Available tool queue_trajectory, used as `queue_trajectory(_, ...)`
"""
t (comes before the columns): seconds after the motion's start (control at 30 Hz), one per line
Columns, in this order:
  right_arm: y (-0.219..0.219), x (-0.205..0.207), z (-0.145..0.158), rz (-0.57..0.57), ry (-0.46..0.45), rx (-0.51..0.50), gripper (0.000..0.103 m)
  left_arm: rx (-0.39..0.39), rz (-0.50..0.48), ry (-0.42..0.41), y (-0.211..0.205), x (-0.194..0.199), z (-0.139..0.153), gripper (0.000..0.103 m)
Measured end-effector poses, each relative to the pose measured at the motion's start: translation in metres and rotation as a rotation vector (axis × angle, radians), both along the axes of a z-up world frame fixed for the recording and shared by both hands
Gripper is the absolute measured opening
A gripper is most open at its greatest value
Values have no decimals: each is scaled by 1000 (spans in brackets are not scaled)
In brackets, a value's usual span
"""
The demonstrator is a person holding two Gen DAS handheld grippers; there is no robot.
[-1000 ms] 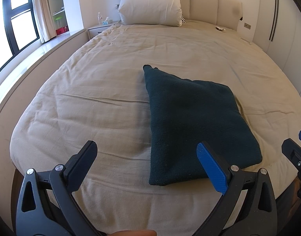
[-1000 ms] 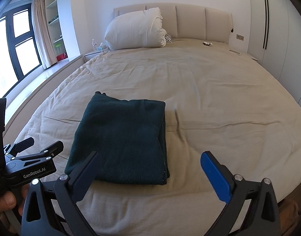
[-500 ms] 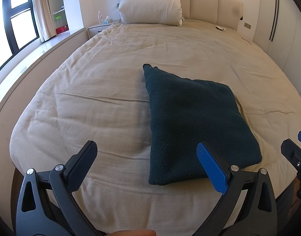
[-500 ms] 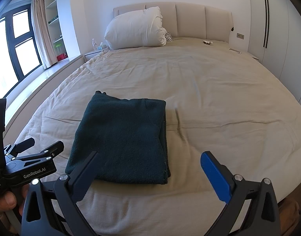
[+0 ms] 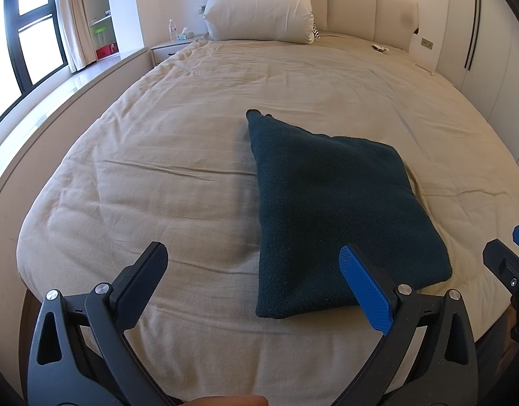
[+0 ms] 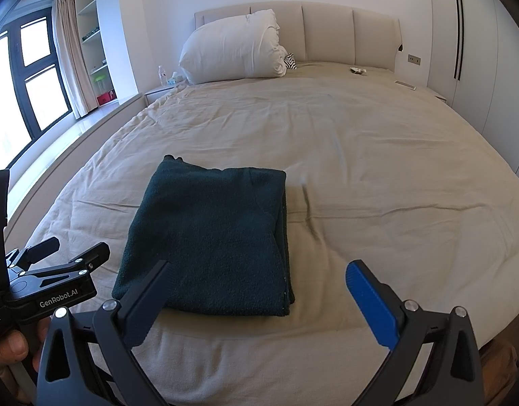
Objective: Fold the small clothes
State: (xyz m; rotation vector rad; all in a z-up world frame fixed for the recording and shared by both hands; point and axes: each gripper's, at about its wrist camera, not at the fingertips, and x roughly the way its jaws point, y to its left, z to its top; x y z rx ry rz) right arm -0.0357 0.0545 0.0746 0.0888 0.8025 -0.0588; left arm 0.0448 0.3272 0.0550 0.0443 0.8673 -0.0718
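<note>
folding looks all but finished on the bed

the dark green garment (image 6: 208, 237) lies as a tidy rectangle on the beige bedspread (image 6: 377, 169), near the foot end and a little toward the window side. its layers are stacked, with a doubled edge showing along the right side in the right wrist view, and one small corner pokes out at the far left end (a cuff or hem, i can't tell which). from the left wrist view the top surface (image 5: 327, 196) reads smooth, no loose sleeve trailing off.

both tongs hang back over the near edge of the bed, touching nothing. the left gripper (image 5: 256, 274) has its jaws spread wide and empty, with the garment's near corner beyond its blue finger. the right gripper (image 6: 259, 287) is likewise spread wide, holding nothing, the near edge of the fabric just beyond its dark finger. a hand (image 6: 8, 348) shows at the lower left of the right wrist view, wrapped around the handle of the other tool.

my guess is the folds on this piece are done, and what's left, if anything, is tucking that stray corner or setting the bundle aside. no other small clothes lie within reach. a white pillow (image 6: 232, 50) sits well apart at the headboard.
</note>
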Motion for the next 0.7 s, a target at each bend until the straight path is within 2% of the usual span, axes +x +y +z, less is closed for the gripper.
queue_trajectory(0.7,-1,0,1,1,4,5,103,0,-2,1,1,1,0,103)
